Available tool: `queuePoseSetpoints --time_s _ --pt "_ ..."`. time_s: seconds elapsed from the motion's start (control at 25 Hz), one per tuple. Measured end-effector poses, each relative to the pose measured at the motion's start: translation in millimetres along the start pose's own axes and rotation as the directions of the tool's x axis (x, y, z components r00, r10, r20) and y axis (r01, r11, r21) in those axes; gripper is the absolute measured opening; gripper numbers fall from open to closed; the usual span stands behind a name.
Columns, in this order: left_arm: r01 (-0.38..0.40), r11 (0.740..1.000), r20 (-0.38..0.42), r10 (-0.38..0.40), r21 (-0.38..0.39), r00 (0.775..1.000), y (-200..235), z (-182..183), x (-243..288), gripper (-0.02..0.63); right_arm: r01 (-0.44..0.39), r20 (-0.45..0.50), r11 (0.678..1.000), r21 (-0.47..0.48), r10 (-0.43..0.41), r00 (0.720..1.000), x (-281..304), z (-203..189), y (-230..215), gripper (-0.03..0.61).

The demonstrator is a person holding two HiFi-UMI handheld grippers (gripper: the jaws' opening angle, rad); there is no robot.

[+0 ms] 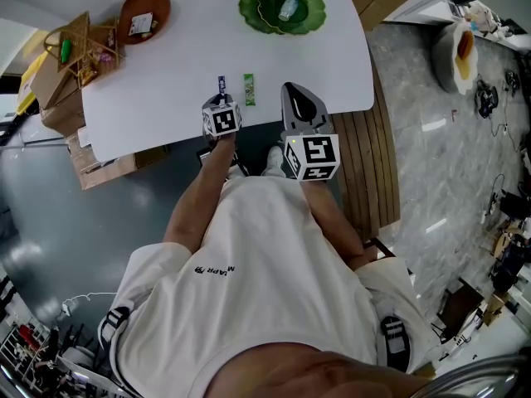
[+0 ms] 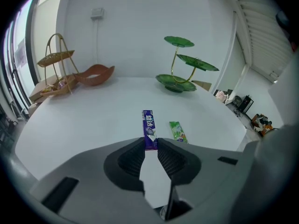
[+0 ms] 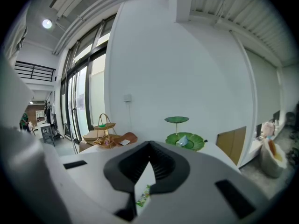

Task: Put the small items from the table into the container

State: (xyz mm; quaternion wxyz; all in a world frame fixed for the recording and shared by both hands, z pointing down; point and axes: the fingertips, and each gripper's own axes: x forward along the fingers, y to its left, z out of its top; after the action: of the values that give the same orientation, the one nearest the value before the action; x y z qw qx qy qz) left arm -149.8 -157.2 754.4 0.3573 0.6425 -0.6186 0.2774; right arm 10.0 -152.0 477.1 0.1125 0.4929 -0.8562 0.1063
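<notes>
- My left gripper (image 2: 150, 143) points steeply down at the white table (image 1: 166, 73). Its jaws are clamped on the near end of the purple packet (image 2: 148, 125), with a pad against each long edge.
- The rest of the purple packet runs straight away from the jaws over the table. I cannot tell whether its far end is lifted.
- The green packet (image 2: 177, 131) lies flat on the table just to the right of the purple packet. The two are roughly parallel and do not touch, and no gripper touches the green packet.
- My right gripper (image 3: 149, 144) is held nearly level above the near table edge, to the right of both packets. Its jaw tips meet and nothing is gripped between them.
- The green leaf-shaped tiered stand (image 1: 253, 11) is at the far edge of the table, well apart from both packets. One pale wrapped item (image 1: 288, 8) lies on its lowest dish.
- The brown leaf-shaped dish (image 1: 153, 2) is at the far left corner with a white card in it.
- The wicker basket stand (image 1: 79, 44) is beside the brown dish, further left, and holds small items.
</notes>
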Motion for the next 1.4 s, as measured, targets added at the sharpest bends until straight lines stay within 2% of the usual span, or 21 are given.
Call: queuePoseSetpoints --time_s 0.48,0.76,1.04,1.4 --pt "0.071 0.997 0.126 -0.065 -0.043 0.99 -21.7 51.9 -34.3 0.087 0.021 0.034 1.0 0.002 -0.021 0.999 -10.6 8.5 -3.7 0.006" --pt "0.11 0.994 0.192 -0.106 -0.01 0.976 -39.9 77.3 -57.3 0.087 0.028 0.053 1.0 0.003 -0.028 0.998 -14.4 13.8 -2.9 0.006" --pt "0.139 0.989 0.272 -0.149 0.053 0.951 -58.2 111.4 -75.8 0.087 0.047 0.071 0.999 0.005 -0.048 0.996 -18.2 20.4 -6.6 0.006" --pt "0.172 0.978 0.333 -0.203 0.12 0.921 -80.5 145.4 -88.5 0.087 0.064 0.091 0.998 0.002 -0.064 0.994 -19.9 27.4 -10.4 0.006"
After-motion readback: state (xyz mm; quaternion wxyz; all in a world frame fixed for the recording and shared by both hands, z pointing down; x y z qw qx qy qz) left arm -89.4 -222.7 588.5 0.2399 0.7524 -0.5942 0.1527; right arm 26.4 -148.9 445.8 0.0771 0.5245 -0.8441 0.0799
